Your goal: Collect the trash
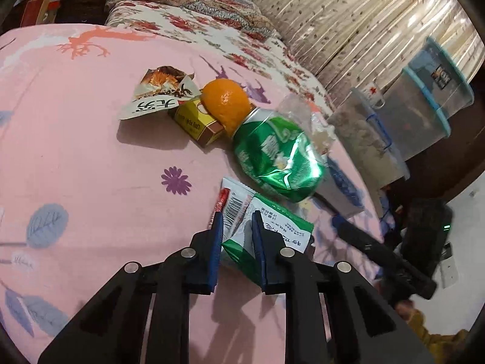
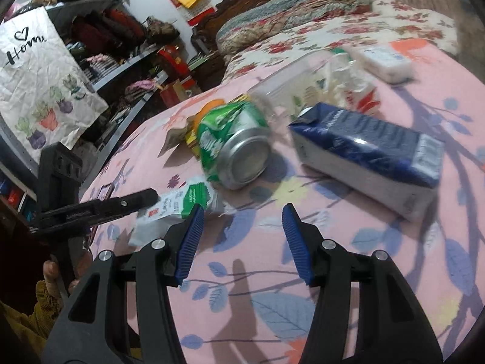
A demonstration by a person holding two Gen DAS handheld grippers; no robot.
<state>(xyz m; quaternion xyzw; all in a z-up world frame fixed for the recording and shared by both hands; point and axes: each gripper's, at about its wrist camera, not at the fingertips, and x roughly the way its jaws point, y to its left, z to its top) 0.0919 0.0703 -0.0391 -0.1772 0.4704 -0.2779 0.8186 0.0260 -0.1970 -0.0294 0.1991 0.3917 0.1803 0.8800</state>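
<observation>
crumpled green-white wrapper [image 1: 242,230] on bedspread

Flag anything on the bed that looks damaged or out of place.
The green can lies on its side, badly crushed and dented. An orange sits among the trash, resting against the can's top and the yellow box. The snack wrapper is torn open.

Crushed green can [image 1: 272,154], orange fruit [image 1: 225,107], navy carton [image 2: 366,148], pink leaf-patterned sheet [image 1: 91,151]

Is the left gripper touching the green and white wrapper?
Touching. In the left wrist view, the left gripper has its blue pads on both sides of the wrapper, which crumples between them.
</observation>
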